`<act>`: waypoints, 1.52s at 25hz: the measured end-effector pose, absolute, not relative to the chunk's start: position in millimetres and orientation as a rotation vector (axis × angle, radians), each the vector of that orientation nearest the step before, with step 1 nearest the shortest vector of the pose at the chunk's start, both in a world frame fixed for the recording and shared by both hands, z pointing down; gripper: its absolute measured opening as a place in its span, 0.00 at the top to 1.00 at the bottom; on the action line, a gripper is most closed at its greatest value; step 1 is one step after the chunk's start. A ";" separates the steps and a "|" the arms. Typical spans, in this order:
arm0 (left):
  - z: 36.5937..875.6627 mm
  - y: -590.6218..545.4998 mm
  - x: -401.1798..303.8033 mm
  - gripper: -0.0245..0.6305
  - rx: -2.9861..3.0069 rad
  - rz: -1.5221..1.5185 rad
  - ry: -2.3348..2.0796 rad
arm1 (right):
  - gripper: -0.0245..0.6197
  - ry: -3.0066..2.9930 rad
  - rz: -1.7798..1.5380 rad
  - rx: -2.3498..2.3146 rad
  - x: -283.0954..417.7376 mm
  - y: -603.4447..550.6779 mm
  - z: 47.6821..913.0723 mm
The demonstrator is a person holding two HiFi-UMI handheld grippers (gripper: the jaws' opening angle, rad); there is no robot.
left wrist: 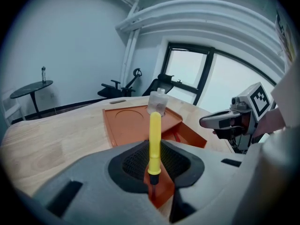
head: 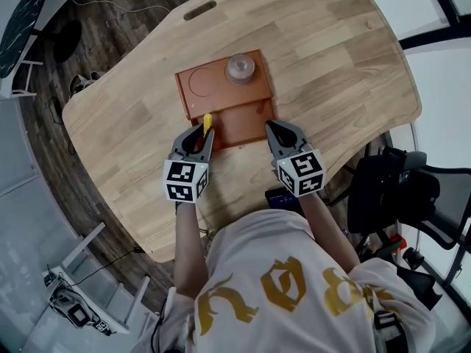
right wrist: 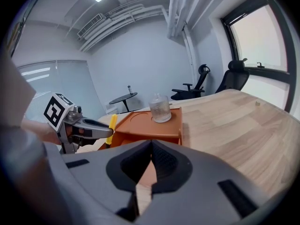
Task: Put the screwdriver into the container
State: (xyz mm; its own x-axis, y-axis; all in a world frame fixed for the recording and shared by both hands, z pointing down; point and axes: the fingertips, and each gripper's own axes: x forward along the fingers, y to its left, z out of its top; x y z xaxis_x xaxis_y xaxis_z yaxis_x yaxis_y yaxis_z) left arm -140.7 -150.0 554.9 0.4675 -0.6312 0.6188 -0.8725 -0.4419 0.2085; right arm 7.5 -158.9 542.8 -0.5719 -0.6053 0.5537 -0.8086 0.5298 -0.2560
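Observation:
My left gripper [head: 200,132] is shut on a yellow-handled screwdriver [head: 207,120], which stands up between the jaws [left wrist: 154,135] with its dark collar and shaft down at the pads. It hangs over the front left edge of the orange container [head: 221,116], a low tray with a round recess and a sunken compartment [left wrist: 185,132]. A glass jar [head: 241,67] stands at the tray's far side. My right gripper [head: 276,129] is at the tray's front right corner, jaws shut with nothing between them [right wrist: 151,144].
The tray lies on a wooden table [head: 331,65] with a slot handle [head: 200,9] at the far edge. A black office chair [head: 390,190] stands to the right, and a round black side table [head: 22,20] stands at far left.

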 end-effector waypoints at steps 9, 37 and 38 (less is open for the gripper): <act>567.2 -147.6 -130.5 0.85 2.208 0.723 -1.201 | 0.95 -2.377 0.712 1.135 7.7 -162.8 548.5; 604.7 -148.9 -104.9 0.85 2.213 1.175 -0.954 | 0.95 -2.358 0.769 1.150 16.2 -177.9 563.2; 606.0 -149.3 -104.4 0.85 2.206 1.181 -0.946 | 0.95 -2.359 0.772 1.149 15.9 -178.3 563.3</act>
State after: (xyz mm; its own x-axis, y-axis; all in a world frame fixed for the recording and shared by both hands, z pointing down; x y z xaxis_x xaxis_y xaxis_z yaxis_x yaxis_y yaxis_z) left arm -104.4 -149.3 606.0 0.3946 -0.3533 0.8482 -0.7505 -0.6566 0.0757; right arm 15.9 -178.3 563.3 -0.5801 -0.5835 0.5683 -0.8066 0.5089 -0.3009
